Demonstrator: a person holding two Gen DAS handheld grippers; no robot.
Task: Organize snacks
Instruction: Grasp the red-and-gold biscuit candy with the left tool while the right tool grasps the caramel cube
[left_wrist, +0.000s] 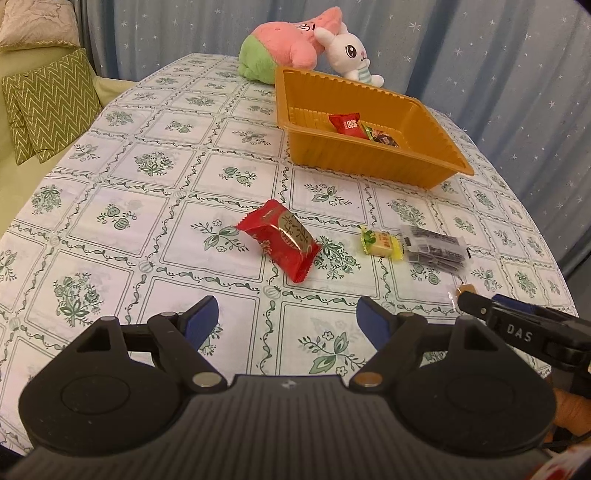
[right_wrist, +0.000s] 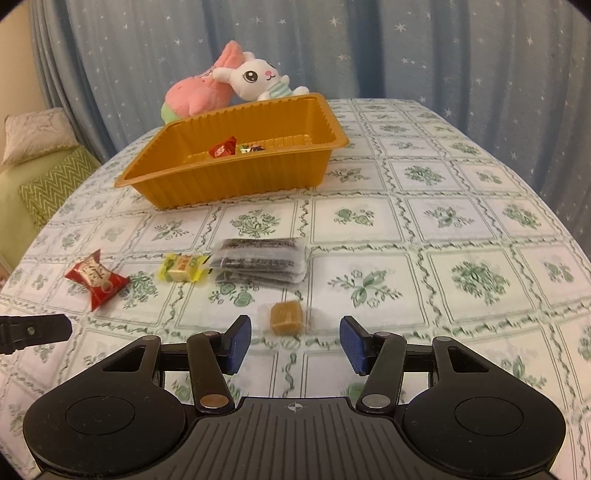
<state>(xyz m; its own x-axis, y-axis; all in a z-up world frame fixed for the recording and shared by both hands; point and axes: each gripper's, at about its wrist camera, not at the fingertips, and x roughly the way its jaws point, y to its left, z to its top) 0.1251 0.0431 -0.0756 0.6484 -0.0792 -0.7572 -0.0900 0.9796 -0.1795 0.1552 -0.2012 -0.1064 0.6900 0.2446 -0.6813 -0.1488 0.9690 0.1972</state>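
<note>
A red snack packet (left_wrist: 279, 240) lies on the tablecloth just ahead of my left gripper (left_wrist: 288, 314), which is open and holds nothing. To its right lie a yellow candy (left_wrist: 380, 242) and a dark clear-wrapped packet (left_wrist: 434, 245). The right wrist view shows the red snack packet (right_wrist: 96, 278), the yellow candy (right_wrist: 183, 268) and the dark packet (right_wrist: 260, 264) from the other side. A caramel cube in clear wrap (right_wrist: 286, 317) sits right in front of my open right gripper (right_wrist: 295, 332), in line with the gap, and neither pad touches it. The orange tray (left_wrist: 369, 166) (right_wrist: 236, 181) holds a few wrapped candies (left_wrist: 345, 123).
A pink-green plush (left_wrist: 284, 44) and a white rabbit plush (left_wrist: 351, 51) lie behind the tray at the table's far edge. A starred blue curtain (right_wrist: 443, 48) hangs behind. Green zigzag cushions (left_wrist: 48, 107) rest on a sofa to the left. A finger of the left gripper (right_wrist: 37, 328) shows at the left.
</note>
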